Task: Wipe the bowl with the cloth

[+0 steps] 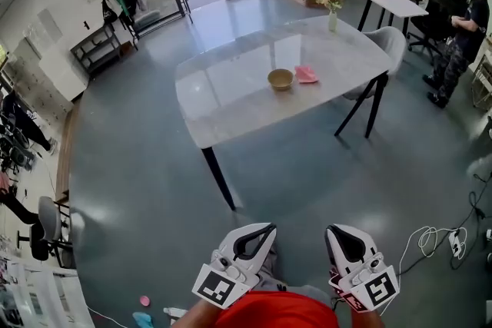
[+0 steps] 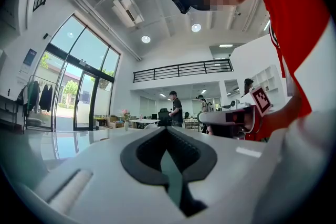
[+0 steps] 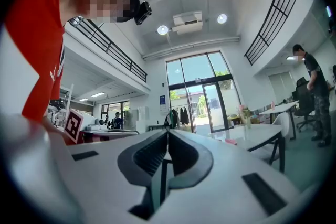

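Table (image 1: 231, 92): bowl (image 1: 280, 79), pink cloth (image 1: 306, 74), flower vase (image 1: 332, 18)

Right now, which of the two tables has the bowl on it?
The large grey table nearer you, with the bowl beside the pink cloth. The smaller white table behind has none.

Small tan round bowl (image 1: 280, 79) on the grey marble-topped table (image 1: 223, 100), crumpled pink cloth (image 1: 307, 74) just right of it, what looks like a flower vase (image 1: 331, 13) at the far edge, pale moulded chair (image 1: 390, 42) behind the right end.

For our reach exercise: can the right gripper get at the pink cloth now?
Probably not: the right gripper hangs near the body, and floor separates it from the cloth on the table.
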`<state>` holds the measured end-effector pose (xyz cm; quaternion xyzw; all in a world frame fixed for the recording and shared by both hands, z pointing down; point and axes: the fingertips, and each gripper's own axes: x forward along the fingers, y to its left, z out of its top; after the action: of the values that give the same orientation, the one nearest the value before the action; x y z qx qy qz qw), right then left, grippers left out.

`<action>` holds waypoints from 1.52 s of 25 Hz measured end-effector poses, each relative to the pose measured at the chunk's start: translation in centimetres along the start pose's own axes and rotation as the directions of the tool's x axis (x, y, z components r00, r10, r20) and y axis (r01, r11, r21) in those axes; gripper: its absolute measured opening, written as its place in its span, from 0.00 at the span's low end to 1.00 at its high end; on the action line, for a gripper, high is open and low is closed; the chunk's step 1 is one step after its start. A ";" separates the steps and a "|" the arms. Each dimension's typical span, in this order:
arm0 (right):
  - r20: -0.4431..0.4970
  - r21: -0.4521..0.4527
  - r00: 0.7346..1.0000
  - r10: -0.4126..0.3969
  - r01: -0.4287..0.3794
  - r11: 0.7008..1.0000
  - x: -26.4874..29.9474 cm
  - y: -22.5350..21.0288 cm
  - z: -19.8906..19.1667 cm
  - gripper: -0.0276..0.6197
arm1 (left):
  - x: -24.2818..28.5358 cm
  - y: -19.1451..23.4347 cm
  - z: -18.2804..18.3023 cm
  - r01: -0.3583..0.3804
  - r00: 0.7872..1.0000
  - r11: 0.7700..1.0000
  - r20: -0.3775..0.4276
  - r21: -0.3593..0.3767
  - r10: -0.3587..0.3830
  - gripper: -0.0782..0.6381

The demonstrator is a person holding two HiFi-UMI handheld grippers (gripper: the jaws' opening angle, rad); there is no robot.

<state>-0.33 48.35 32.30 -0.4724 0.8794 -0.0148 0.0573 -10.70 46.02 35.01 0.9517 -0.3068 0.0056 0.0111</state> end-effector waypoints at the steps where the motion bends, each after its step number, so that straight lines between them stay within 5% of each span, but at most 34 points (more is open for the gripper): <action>1: -0.005 -0.002 1.000 -0.002 0.002 1.000 0.8 -0.5 -0.1 0.05 | 0.6 0.8 -0.1 0.004 1.000 1.000 -0.002 0.002 -0.004 0.12; 16: -0.017 -0.008 0.999 -0.041 0.041 0.999 15.7 -8.7 0.1 0.05 | 10.1 15.3 1.1 0.056 0.998 0.997 -0.017 0.057 -0.055 0.12; 26: -0.026 -0.020 0.995 -0.097 0.096 0.995 22.3 -13.6 -0.4 0.05 | 14.7 21.6 1.6 0.132 0.991 0.978 -0.003 0.159 -0.134 0.12; 38: -0.050 -0.043 0.995 -0.086 0.084 0.996 25.4 -16.3 -0.6 0.05 | 18.3 24.7 0.7 0.115 0.993 0.989 -0.001 0.093 -0.116 0.12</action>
<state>-0.79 18.14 32.00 -0.5099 0.8598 -0.0114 0.0244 -10.30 15.32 35.02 0.9673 -0.2507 0.0169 -0.0336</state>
